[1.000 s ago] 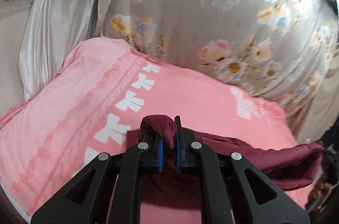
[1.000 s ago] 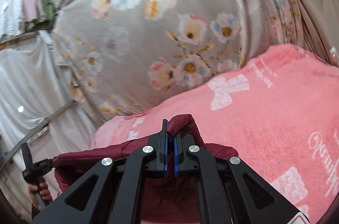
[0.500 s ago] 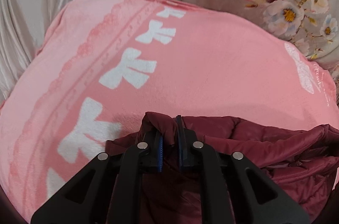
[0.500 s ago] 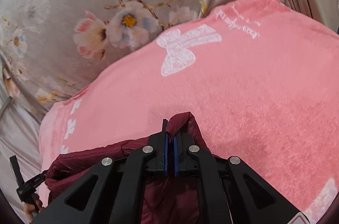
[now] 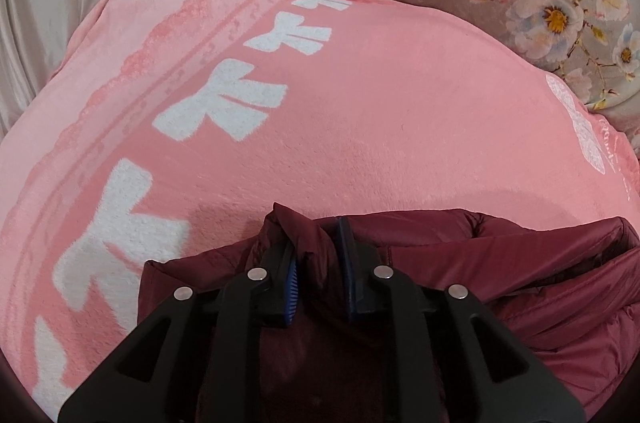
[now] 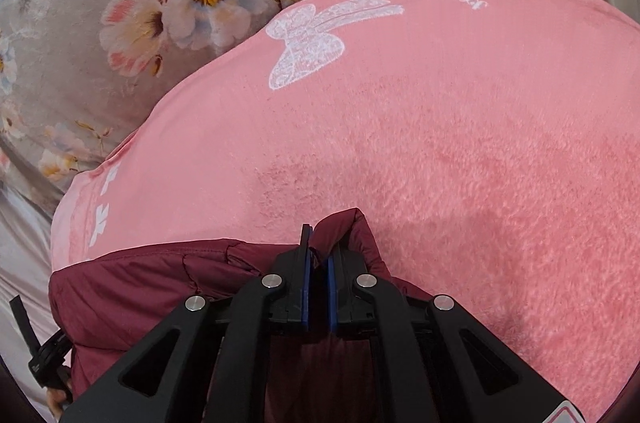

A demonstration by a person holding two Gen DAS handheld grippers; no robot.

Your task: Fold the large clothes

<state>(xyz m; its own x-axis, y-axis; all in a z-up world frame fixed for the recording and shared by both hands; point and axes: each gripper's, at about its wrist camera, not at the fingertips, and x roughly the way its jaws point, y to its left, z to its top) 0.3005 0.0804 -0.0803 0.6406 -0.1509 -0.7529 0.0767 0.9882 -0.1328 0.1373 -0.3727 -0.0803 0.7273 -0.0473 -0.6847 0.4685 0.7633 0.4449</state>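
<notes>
While the maroon padded jacket [image 5: 500, 263] lies low across the near part of the pink blanket [image 5: 380, 111], both grippers sit at its far edge, one toward each end. The left gripper [image 5: 318, 263] has its jaws opening, a bunched fold of the jacket between them; the right pad seems clear of the cloth, though the fold hides the left one. The right gripper [image 6: 318, 255] is clamped narrow on a pinch of the same edge. To finish this laying-down well, I judge that the edge should rest flat and straight on the blanket before either hold goes, and each gripper should then draw straight back along its fingers so the pads do not drag the slippery shell or spoil the fold. The right should let go only once its corner touches down. A floral bedspread [image 6: 120, 23] lies beyond.
</notes>
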